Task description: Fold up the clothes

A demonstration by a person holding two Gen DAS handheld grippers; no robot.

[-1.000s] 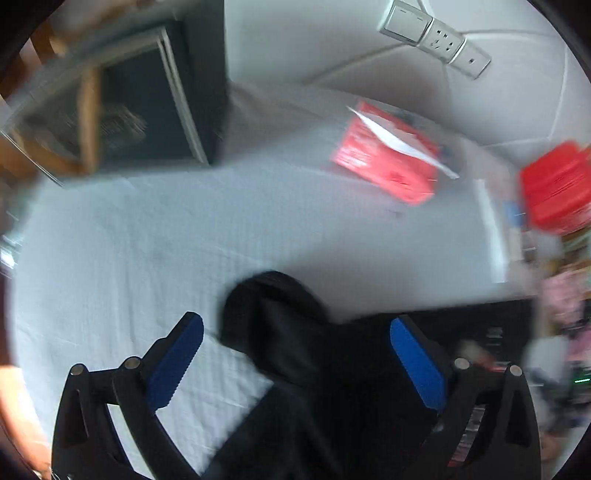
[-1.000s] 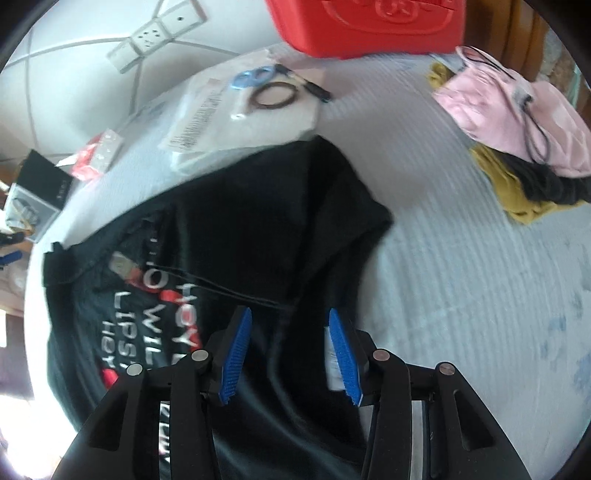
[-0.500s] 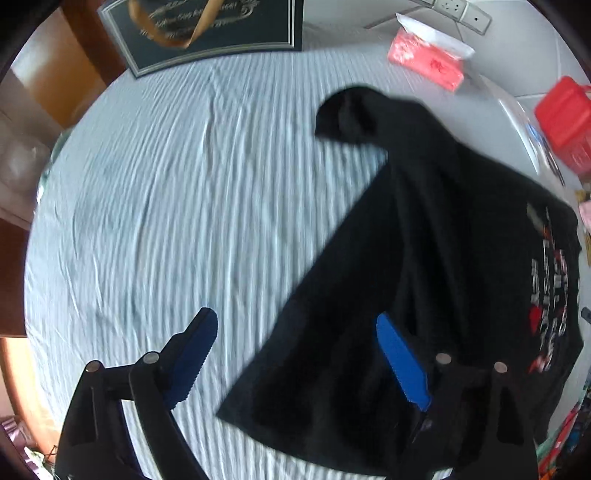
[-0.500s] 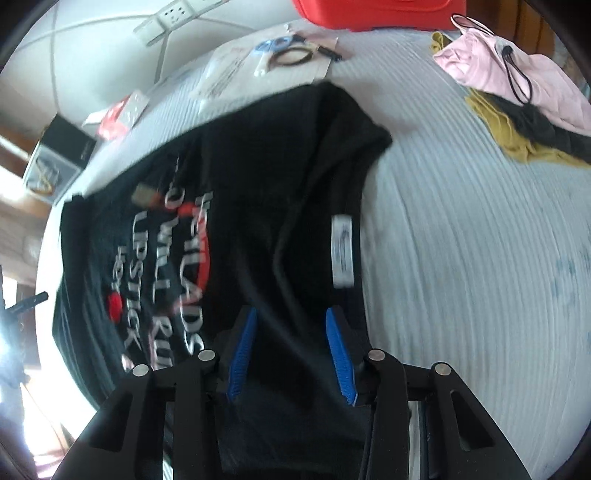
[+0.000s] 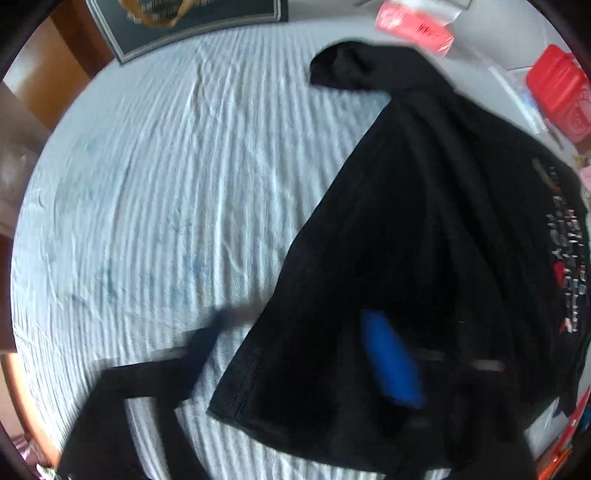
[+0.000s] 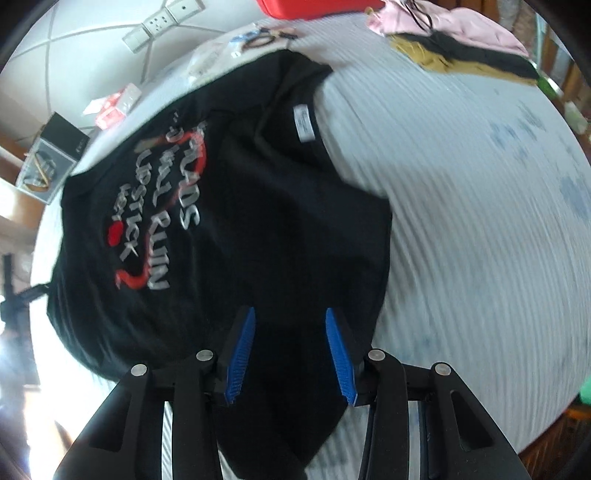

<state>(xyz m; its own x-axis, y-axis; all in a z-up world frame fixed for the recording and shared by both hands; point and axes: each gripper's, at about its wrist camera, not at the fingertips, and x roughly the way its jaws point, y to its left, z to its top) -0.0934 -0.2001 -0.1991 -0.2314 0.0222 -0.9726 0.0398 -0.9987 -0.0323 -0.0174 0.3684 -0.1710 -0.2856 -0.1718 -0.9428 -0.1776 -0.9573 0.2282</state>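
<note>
A black T-shirt (image 6: pixel 258 206) with white and red lettering lies spread on a pale blue striped bedsheet (image 6: pixel 480 221). It also shows in the left wrist view (image 5: pixel 424 221), with one sleeve reaching far up. My right gripper (image 6: pixel 291 350) hangs over the shirt's near edge with its blue pads apart and the cloth lying between them. My left gripper (image 5: pixel 303 354) is blurred; only one blue pad (image 5: pixel 391 358) shows clearly, over the shirt's lower corner. The other finger is a dark smear over the sheet.
A dark framed box (image 5: pixel 184 22) and a red packet (image 5: pixel 413 26) lie at the far edge. A red container (image 5: pixel 561 96) stands at the right. Pink, black and mustard clothes (image 6: pixel 461 40) are piled at the far right. Small items (image 6: pixel 258 37) lie by the wall sockets.
Both grippers have drawn back along the shirt toward its near edge. The shirt lies flatter, with more lettering showing. The right jaws stand somewhat wider apart.
</note>
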